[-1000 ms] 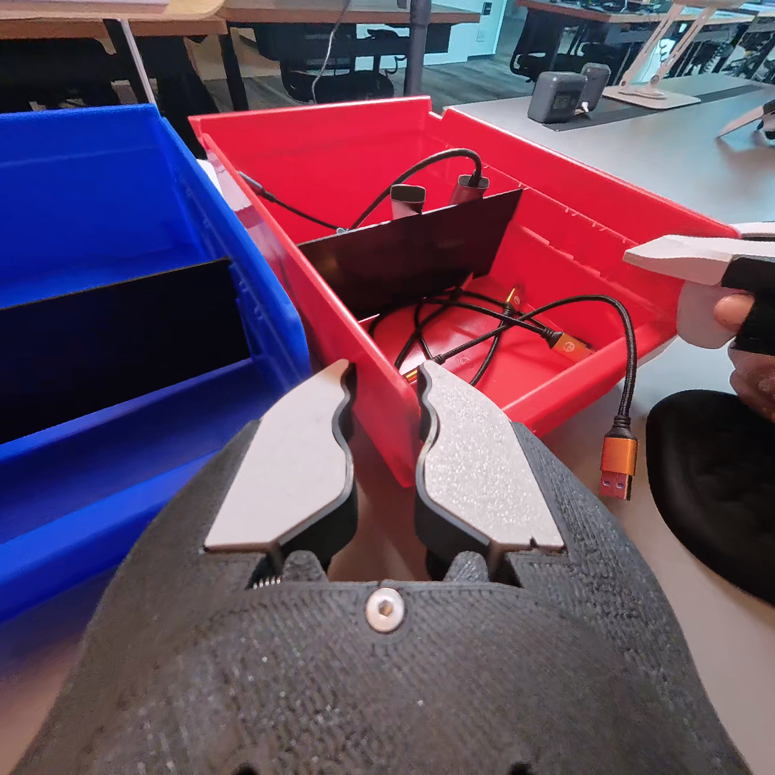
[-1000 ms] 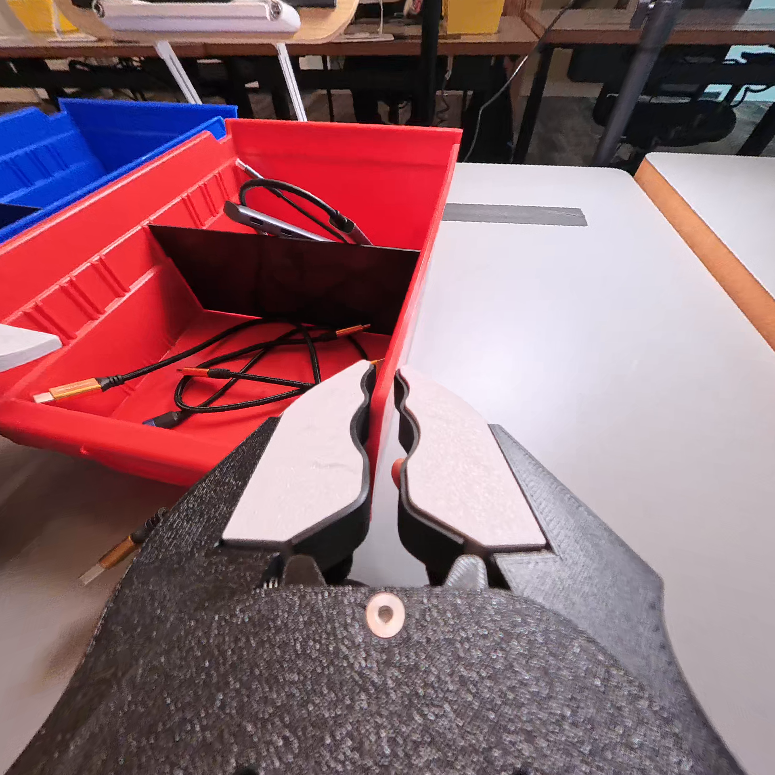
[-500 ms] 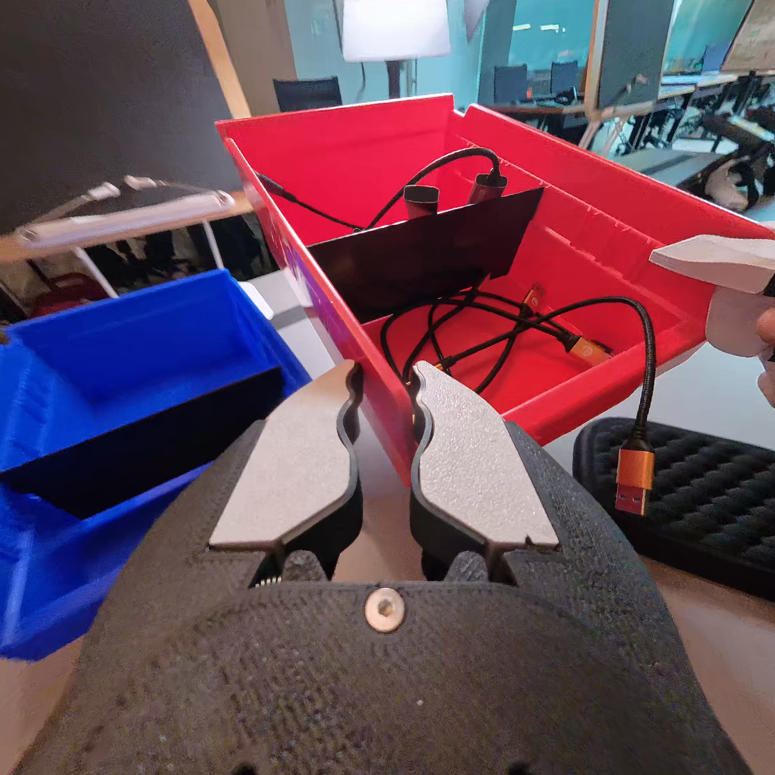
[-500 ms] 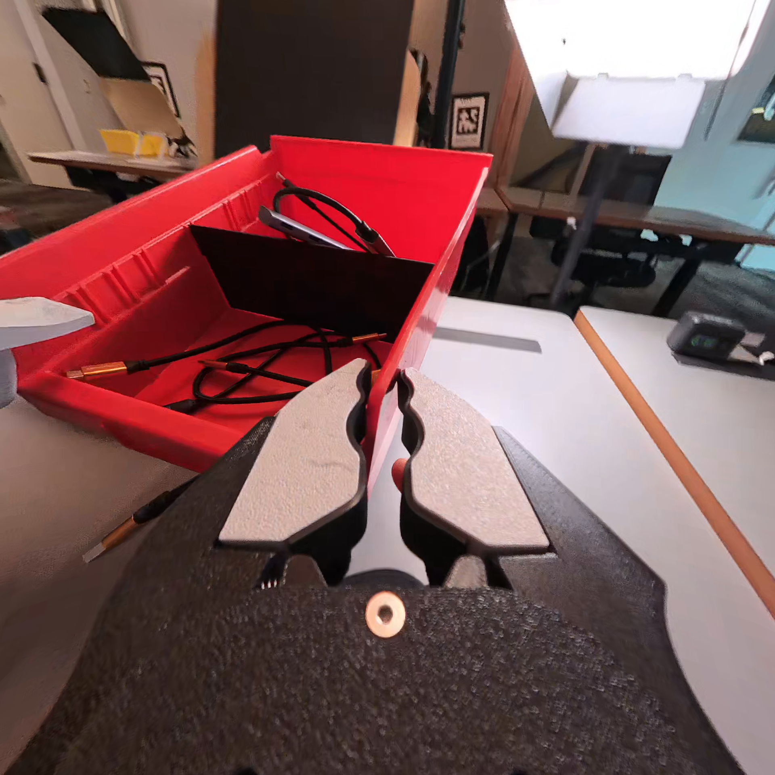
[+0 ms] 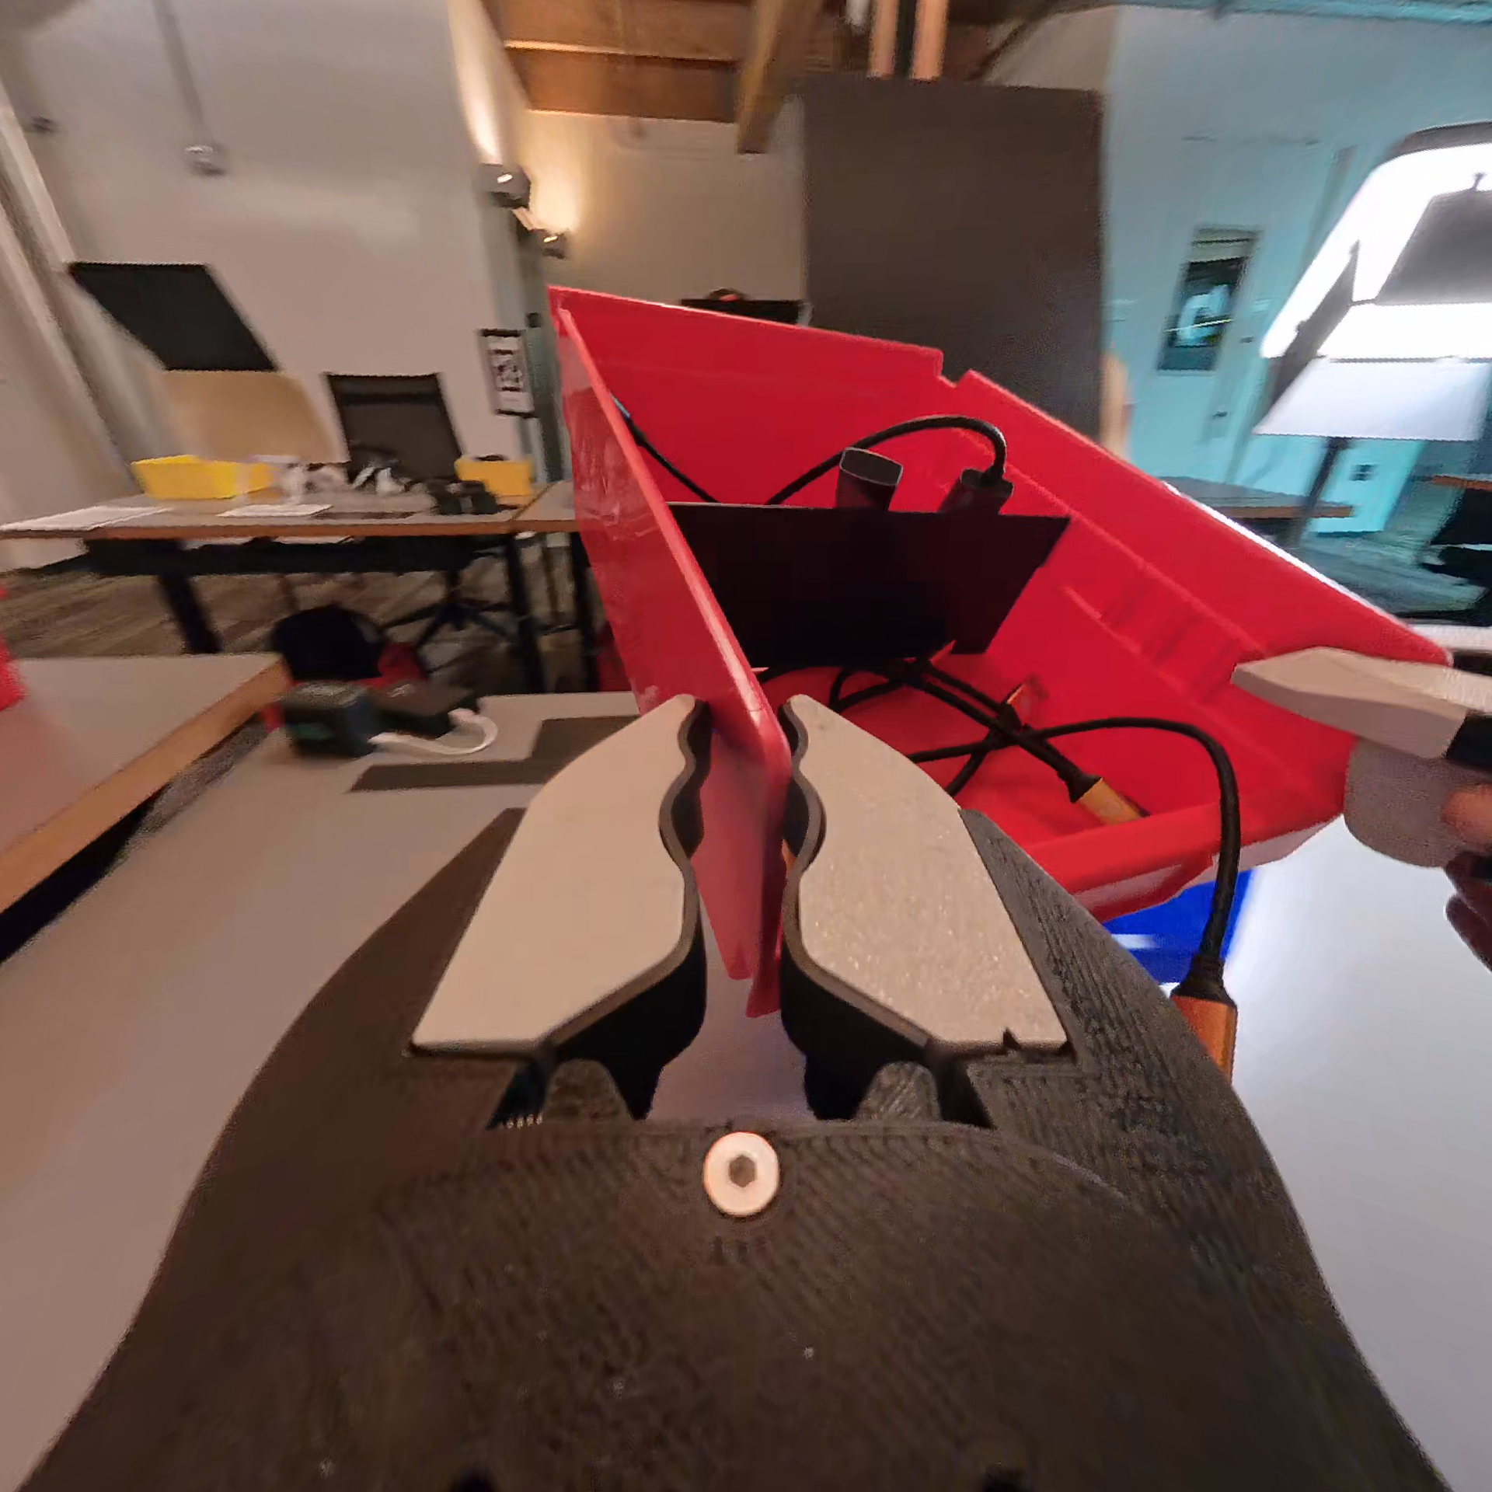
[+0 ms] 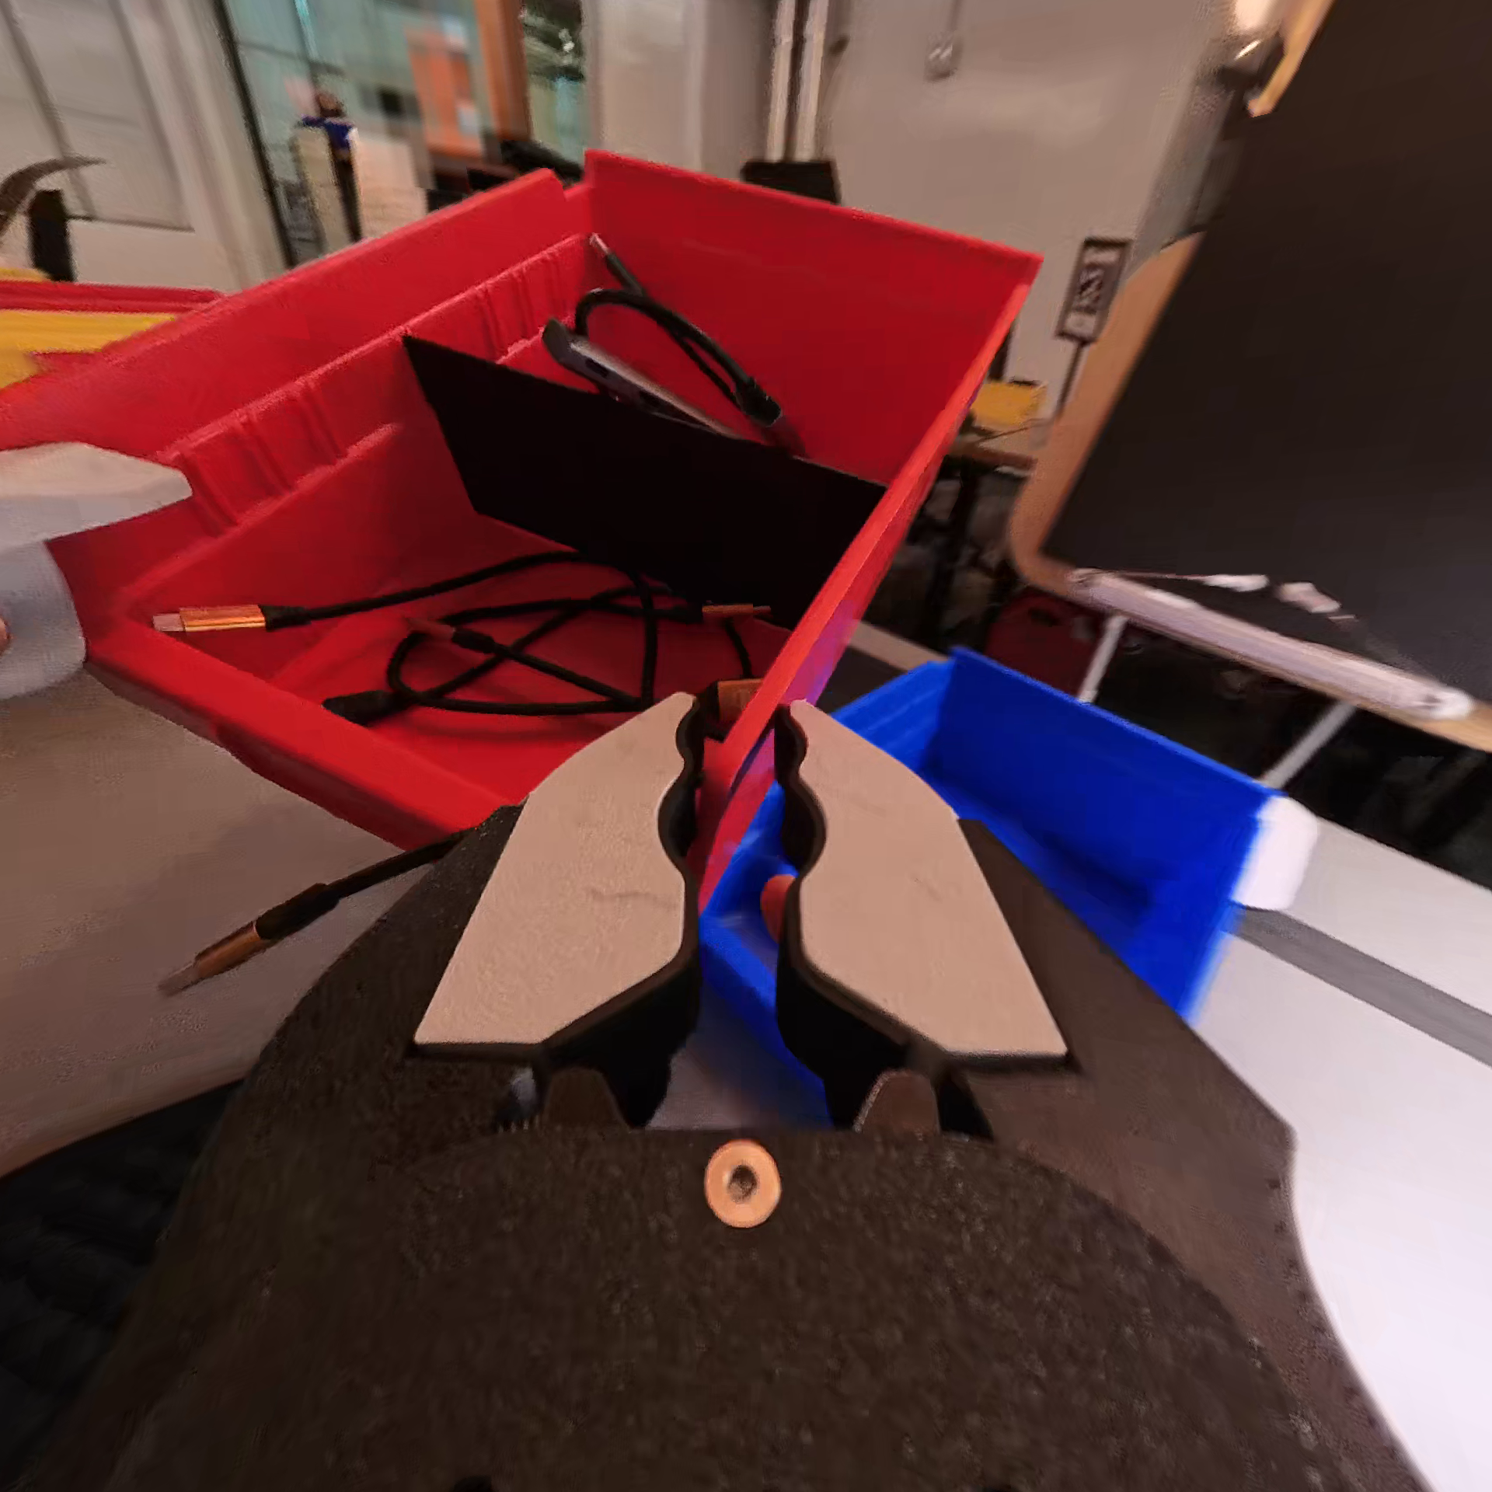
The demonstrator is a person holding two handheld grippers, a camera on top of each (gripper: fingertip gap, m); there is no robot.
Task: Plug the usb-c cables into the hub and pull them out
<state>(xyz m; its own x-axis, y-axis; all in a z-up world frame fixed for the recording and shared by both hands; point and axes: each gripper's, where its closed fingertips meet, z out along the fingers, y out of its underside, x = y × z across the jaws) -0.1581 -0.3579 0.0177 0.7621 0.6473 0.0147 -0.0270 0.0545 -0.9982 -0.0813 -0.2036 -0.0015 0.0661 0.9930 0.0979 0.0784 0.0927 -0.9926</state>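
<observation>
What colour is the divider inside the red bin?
Black divider; clearest in the right wrist view.

The lower part of the hub [image 6: 646, 379] is hidden behind the black divider [image 6: 662, 500], and its ports cannot be made out. In the left wrist view only two dark ends [image 5: 868, 476] are seen above the divider. The hanging orange plug [image 5: 1207, 1025] is partly covered by the left gripper's body. The right gripper [image 5: 1356, 710] is cut off by the picture's right edge. The blue bin [image 6: 1074, 799] is smeared by motion blur, as is the background room
</observation>
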